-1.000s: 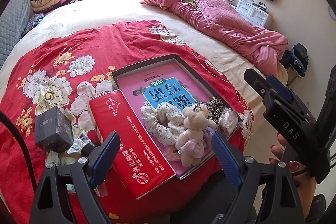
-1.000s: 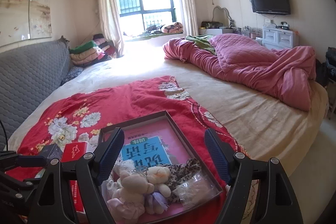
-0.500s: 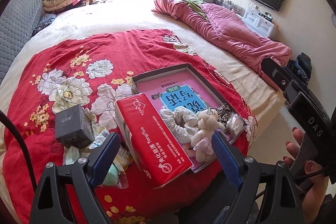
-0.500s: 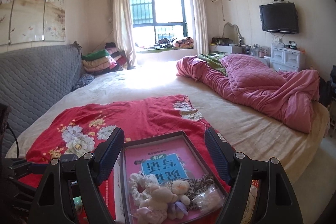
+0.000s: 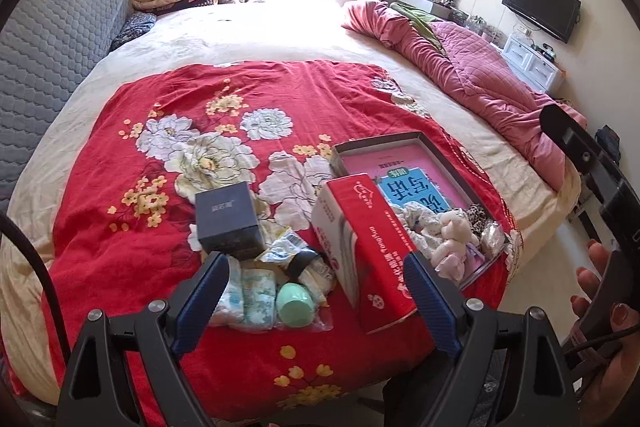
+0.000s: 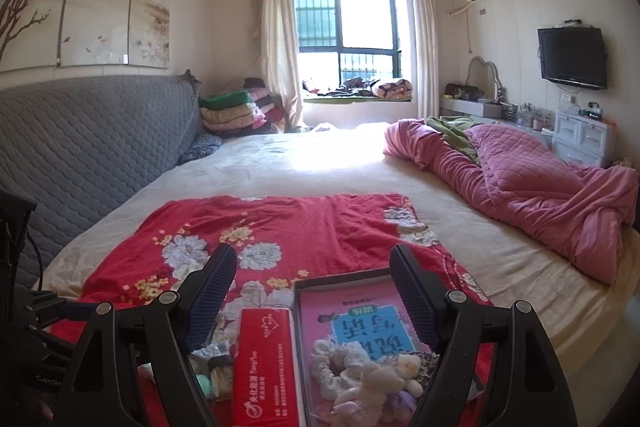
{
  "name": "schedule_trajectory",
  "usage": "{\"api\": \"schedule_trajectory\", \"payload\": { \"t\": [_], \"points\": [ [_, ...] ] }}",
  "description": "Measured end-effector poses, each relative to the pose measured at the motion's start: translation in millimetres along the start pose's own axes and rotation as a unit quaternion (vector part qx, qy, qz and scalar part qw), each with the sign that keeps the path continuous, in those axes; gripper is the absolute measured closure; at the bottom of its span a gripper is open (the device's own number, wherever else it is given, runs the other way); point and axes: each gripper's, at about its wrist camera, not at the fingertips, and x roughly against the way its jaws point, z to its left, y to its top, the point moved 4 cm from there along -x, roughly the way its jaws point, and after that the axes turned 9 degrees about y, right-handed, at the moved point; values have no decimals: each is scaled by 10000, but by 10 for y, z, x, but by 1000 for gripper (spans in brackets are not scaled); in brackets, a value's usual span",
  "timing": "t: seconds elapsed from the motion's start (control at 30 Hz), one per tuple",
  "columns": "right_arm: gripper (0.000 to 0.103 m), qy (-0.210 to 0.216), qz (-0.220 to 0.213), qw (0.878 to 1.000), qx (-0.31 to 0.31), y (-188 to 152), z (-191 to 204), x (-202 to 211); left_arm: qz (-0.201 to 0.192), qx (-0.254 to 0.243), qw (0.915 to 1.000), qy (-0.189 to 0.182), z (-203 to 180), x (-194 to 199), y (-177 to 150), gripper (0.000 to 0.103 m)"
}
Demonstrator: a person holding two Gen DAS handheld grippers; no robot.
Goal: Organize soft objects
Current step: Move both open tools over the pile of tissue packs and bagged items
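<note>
A shallow dark tray (image 5: 380, 140) with a pink book inside lies on the red floral blanket (image 5: 280, 99). At its near end sit a small teddy bear (image 5: 452, 239), a white frilly scrunchie (image 5: 418, 223) and a leopard scrunchie (image 5: 478, 218). A red tissue pack (image 5: 368, 247) leans on the tray's left side. My left gripper (image 5: 316, 291) hangs open above the near edge, holding nothing. My right gripper (image 6: 312, 291) is open too, above the tray (image 6: 340, 277), teddy (image 6: 384, 383) and tissue pack (image 6: 264, 367).
Left of the tissue pack lie a dark box (image 5: 226, 217), a green round jar (image 5: 294, 303) and several wrapped packets (image 5: 248, 291). A pink quilt (image 5: 480, 87) is heaped at the right. A grey padded headboard (image 6: 92, 139) runs along the left. A hand (image 5: 600, 291) shows at the right edge.
Both grippers have pulled back and risen from the tray, so more of the bed shows. The left view has swung left onto the dark box and packets. Both jaws stayed open.
</note>
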Motion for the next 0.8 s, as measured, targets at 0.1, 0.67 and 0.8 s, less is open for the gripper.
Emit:
{"api": "schedule_trajectory", "payload": {
  "t": [0.1,0.67,0.8],
  "points": [
    [23,153,42,9998,119,16,181,-54,-27,213,9997,117,278,29,8,15],
    [23,825,486,9925,760,-190,857,-339,289,892,9947,412,1123,-179,-197,15],
    [23,901,704,9897,860,-339,920,-430,384,970,9939,367,1166,-279,-273,15]
  ]
}}
